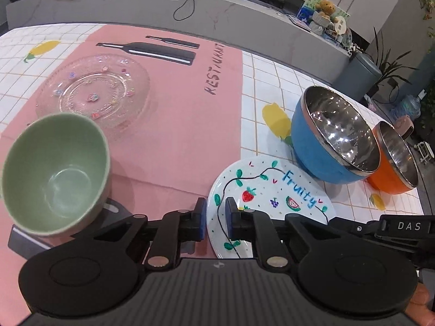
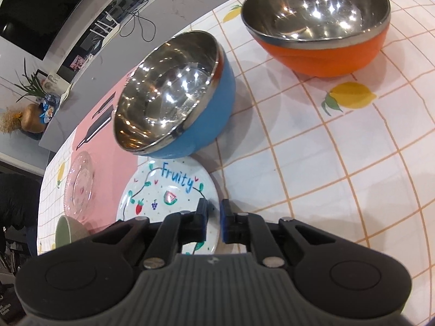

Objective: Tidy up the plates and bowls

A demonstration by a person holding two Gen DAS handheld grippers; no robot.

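Observation:
A white "Fruity" plate (image 1: 267, 187) lies on the table between both grippers. My left gripper (image 1: 215, 217) has its jaws narrowly apart around the plate's near left rim. My right gripper (image 2: 214, 218) has its jaws around the plate's (image 2: 168, 190) right rim. A blue steel-lined bowl (image 1: 331, 135) stands just beyond the plate, tilted; it also shows in the right wrist view (image 2: 176, 95). An orange bowl (image 1: 394, 160) stands beside it, also seen in the right wrist view (image 2: 318, 24). A green bowl (image 1: 57, 171) and a clear glass plate (image 1: 95, 92) lie on the pink mat.
A pink "RESTAURANT" placemat (image 1: 168, 108) covers the left of the tiled lemon-print tablecloth (image 2: 339, 163). A grey counter (image 1: 136, 2) with a black cable runs along the far edge. My right gripper's body (image 1: 402, 228) shows at the plate's right.

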